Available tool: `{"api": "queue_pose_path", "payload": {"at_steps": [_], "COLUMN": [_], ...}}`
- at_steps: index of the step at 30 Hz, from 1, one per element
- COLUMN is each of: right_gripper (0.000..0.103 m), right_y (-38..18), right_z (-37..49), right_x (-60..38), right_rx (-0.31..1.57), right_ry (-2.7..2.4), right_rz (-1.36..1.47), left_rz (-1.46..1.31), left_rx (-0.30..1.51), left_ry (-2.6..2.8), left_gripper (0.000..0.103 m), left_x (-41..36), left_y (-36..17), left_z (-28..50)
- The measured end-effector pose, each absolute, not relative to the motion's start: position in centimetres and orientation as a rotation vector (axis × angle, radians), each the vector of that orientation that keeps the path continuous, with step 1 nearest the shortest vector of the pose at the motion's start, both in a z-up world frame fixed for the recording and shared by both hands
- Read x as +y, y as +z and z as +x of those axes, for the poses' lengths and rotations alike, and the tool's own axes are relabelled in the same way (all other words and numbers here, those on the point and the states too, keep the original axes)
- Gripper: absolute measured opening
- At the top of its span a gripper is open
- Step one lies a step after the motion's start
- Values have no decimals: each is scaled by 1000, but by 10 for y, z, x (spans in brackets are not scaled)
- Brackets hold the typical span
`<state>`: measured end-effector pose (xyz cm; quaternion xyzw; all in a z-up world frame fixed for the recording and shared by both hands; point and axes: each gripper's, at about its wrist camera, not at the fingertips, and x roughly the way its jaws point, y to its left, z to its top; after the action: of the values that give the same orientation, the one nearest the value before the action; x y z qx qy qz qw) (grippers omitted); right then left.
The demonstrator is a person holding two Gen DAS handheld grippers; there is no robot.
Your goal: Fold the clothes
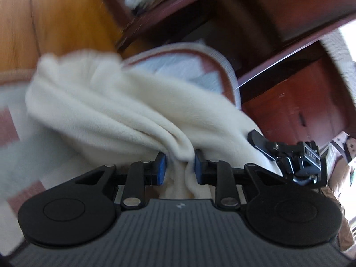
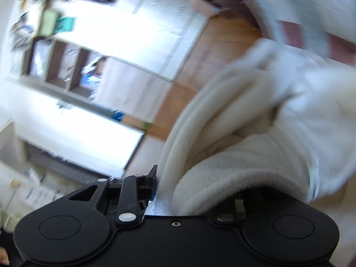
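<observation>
1. Cream fleece, a soft garment (image 1: 106,109), fills the middle of the left wrist view, bunched into twisting folds that run from about ten o'clock down to the centre.
2. The left gripper (image 1: 180,166) is closed narrow on a gathered tuck of that fleece; its blue pads (image 1: 162,169) press the cloth from both sides, and a tail of fabric hangs below them toward the gripper body.
3. A second black gripper (image 1: 287,155) shows at about three o'clock in the left view, its tip lying against the garment's edge.
4. Behind the fleece lies a rug (image 1: 184,66) with a pale border and reddish and light-blue patches, on a wooden floor (image 1: 55,17) (blurred); dark red-brown furniture (image 1: 289,102) stands at one to three o'clock.
5. In the right wrist view the garment (image 2: 255,122) spreads from twelve o'clock down to the centre, a thick rolled hem draping over the right gripper (image 2: 169,191).
6. Fleece passes between the right gripper's fingers, but its right finger is buried under cloth, so whether it clamps cannot be told.
7. White shelving (image 2: 66,66) blurs at nine to eleven o'clock.
</observation>
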<state>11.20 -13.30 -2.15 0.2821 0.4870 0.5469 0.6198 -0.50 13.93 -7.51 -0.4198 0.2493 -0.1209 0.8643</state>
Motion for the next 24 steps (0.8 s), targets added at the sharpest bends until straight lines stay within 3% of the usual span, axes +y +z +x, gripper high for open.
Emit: {"api": "queue_pose_path", "payload": {"at_steps": [6, 11, 18, 24], "right_gripper": [38, 38, 38, 38], "right_y": [60, 85, 113, 137], "right_z": [80, 37, -26, -79], "right_x": [-96, -58, -5, 41], "right_rx": [1028, 1062, 1124, 1175], "right_ry": [1437, 1515, 1611, 1690], "right_rz": [617, 531, 398, 279], "left_rz": [-741, -689, -661, -691], "left_rx": [383, 282, 248, 415], "left_ry": [-197, -102, 88, 272], "left_gripper": [23, 23, 23, 23], "left_x": [162, 174, 158, 208], "left_y": [14, 77, 100, 115], "left_z": [-75, -150, -245, -282]}}
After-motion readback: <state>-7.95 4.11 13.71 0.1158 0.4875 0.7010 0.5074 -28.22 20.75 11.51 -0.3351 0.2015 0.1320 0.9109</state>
